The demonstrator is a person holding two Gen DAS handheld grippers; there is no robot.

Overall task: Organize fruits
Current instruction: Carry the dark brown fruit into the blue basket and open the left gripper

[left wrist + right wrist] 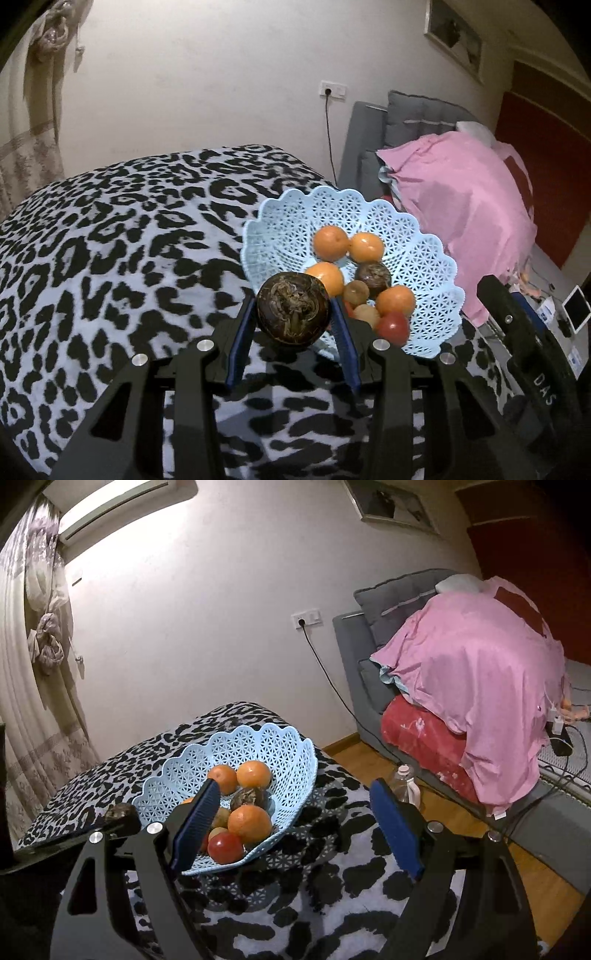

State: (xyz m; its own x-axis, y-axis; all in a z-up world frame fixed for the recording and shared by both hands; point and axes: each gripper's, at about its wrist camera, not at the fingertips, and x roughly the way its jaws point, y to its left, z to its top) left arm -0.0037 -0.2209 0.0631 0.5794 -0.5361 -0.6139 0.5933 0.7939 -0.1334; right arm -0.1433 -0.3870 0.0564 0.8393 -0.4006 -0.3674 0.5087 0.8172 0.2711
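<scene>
Nearest to us in the left wrist view, our left gripper [293, 314] pinches a dark brown round fruit [293, 308] between its blue pads [238, 343], one pad on each side. The fruit hangs over the leopard-print cover [110, 240], just at the near rim of the light blue lattice basket [424, 258], which lies toward two o'clock from it.

In the right wrist view, our right gripper [299, 827] has its fingers spread wide with nothing between them; its left pad [195, 827] overlaps the basket's near side, and the right pad [397, 830] stands over the cover's edge.

Inside the basket [258, 738] we see oranges [249, 823], a red tomato-like fruit [225, 847] at the near rim, another dark brown fruit [249, 799] in the middle, and small tan fruits [356, 293].

Beyond, at one o'clock in the right wrist view, a plastic bottle [404, 784] stands on the wooden floor [535, 878]. Farther still, a pink sheet [480, 686] drapes the grey sofa [354, 657], and a curtain [33, 701] hangs at ten o'clock.
</scene>
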